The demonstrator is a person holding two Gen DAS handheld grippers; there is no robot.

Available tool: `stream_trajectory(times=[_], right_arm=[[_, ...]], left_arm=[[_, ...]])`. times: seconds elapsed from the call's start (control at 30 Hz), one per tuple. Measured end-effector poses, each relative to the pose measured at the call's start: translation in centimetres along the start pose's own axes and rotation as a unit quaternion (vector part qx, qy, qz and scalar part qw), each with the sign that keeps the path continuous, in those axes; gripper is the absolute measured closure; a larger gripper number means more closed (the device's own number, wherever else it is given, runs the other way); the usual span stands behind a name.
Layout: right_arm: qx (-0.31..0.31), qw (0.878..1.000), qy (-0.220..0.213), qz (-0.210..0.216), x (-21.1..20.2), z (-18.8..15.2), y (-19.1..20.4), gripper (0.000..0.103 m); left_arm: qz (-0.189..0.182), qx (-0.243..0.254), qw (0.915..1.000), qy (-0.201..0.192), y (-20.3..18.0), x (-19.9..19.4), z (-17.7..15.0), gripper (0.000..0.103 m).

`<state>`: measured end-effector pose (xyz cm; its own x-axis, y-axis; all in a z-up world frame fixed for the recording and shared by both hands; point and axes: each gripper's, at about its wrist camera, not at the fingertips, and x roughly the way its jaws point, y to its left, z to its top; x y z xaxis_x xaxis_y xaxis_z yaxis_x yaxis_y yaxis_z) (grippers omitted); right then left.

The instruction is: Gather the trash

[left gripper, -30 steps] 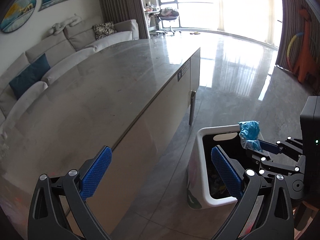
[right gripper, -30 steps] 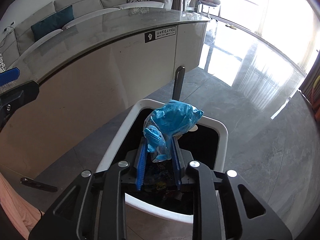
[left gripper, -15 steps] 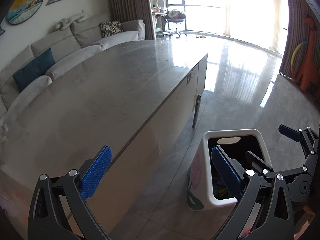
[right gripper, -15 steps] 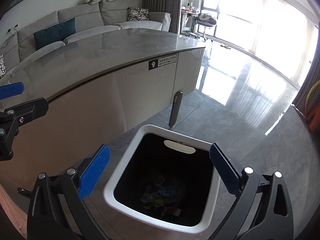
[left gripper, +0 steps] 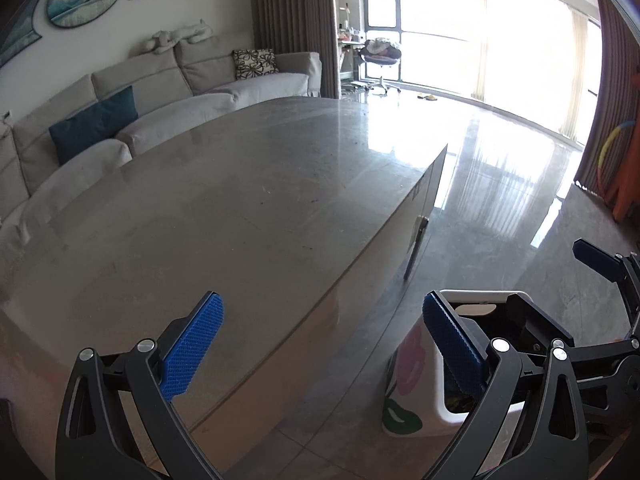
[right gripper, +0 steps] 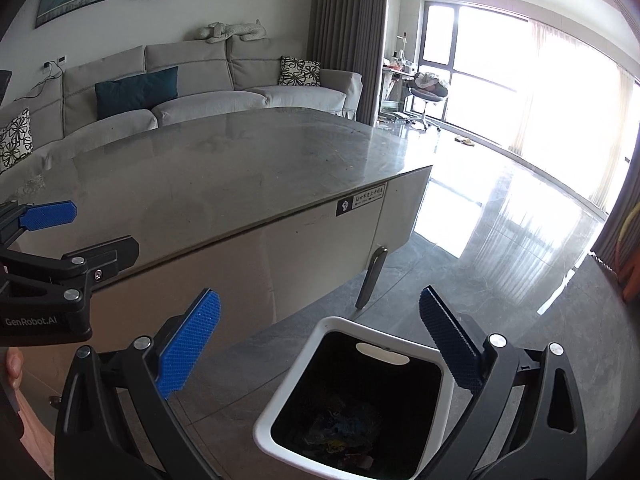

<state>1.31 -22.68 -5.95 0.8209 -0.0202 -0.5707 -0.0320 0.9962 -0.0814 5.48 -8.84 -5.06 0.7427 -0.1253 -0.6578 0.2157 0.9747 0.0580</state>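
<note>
A white trash bin (right gripper: 420, 354) with a black inside stands on the floor beside the grey table (right gripper: 224, 168). Crumpled wrappers and blue trash (right gripper: 344, 436) lie at its bottom. My right gripper (right gripper: 320, 344) is open and empty, above the bin's near left side. My left gripper (left gripper: 324, 344) is open and empty, over the table's front edge (left gripper: 280, 332), with the bin (left gripper: 404, 392) low on its right. The right gripper (left gripper: 600, 308) shows at the right edge of the left wrist view; the left gripper (right gripper: 52, 236) shows at the left of the right wrist view.
The table top (left gripper: 224, 208) is bare. A grey sofa (right gripper: 192, 96) runs behind it. A metal table leg (right gripper: 370, 280) stands just behind the bin. A glossy floor (right gripper: 520, 232) stretches toward bright windows, with an office chair (right gripper: 428, 92) far back.
My right gripper opened and dropped the blue bag into the bin. Both grippers have since risen and tilted up, so more of the room shows.
</note>
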Motion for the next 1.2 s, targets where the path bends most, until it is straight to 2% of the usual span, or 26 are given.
stream_trajectory(times=[0.3, 0.63, 0.97, 1.2], right_arm=[[-0.038, 0.998, -0.029, 0.040, 1.3, 4.0, 6.7, 0.004], [-0.068, 0.994, -0.042, 0.080, 3.0, 7.0, 14.5, 0.004], [-0.078, 0.992, -0.040, 0.093, 3.8, 8.2, 17.5, 0.004], [-0.084, 0.991, -0.040, 0.092, 3.8, 7.7, 17.7, 0.004]], left_arm=[[0.054, -0.042, 0.9976, -0.010, 7.3, -1.0, 0.7, 0.004], [0.137, -0.071, 0.9878, -0.024, 15.0, -2.2, 0.6, 0.003], [0.147, -0.083, 0.9853, -0.022, 19.0, -2.5, 0.7, 0.003], [0.147, -0.091, 0.9848, -0.021, 19.3, -2.6, 0.1, 0.003]])
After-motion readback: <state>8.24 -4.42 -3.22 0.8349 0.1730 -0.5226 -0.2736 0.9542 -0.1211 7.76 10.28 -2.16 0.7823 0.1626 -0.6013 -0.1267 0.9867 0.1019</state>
